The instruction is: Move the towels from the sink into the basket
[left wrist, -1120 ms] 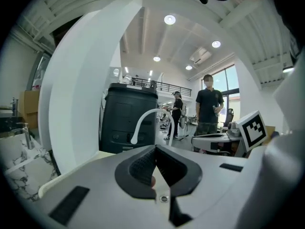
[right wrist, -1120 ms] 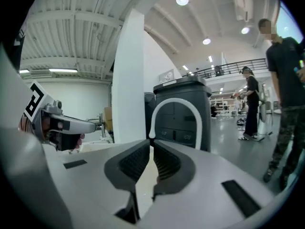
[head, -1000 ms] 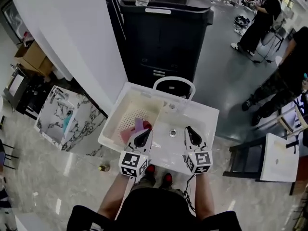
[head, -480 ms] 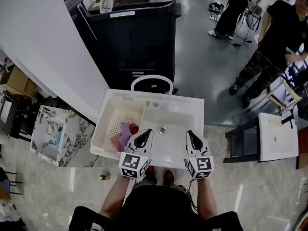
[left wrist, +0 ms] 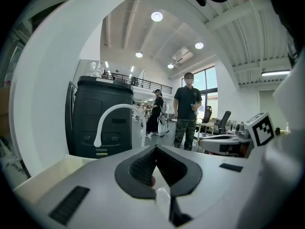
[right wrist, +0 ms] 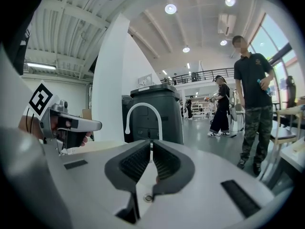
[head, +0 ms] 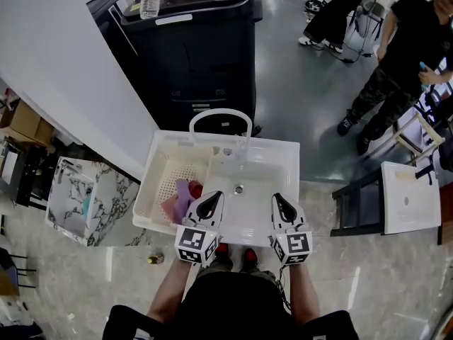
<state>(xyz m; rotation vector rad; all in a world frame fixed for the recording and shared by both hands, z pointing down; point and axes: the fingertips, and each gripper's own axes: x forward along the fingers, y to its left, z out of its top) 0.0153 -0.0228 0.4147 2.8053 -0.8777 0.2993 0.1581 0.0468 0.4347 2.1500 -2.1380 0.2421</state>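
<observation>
Towels (head: 181,195) (pink, purple and a scrap of red) lie bunched in the basket (head: 172,174), against its right wall towards the near edge. The basket fills the left compartment of the white sink (head: 259,177). The basin on the right holds nothing but its drain.

Both grippers hang over the near edge of the sink. The left gripper (head: 210,202) is above the divide between basket and basin, just beside the towels. In its own view the left gripper (left wrist: 155,150) has its jaws pressed together at the tips, with nothing pinched. A small reddish spot shows low in the slot behind them, and what it is cannot be told. The right gripper (head: 279,202) hovers over the near right part of the basin. In its own view the right gripper (right wrist: 151,147) has its jaws drawn together to a thin slit and is empty.

The left gripper's body covers the near right end of the towel heap in the head view, so how far the heap runs there is hidden. The marker cubes and the person's arms cover the sink's near rim. Each gripper view looks out level, so its own housing blocks the basin, basket and towels. Only the arched faucet (left wrist: 116,109) shows above.
</observation>
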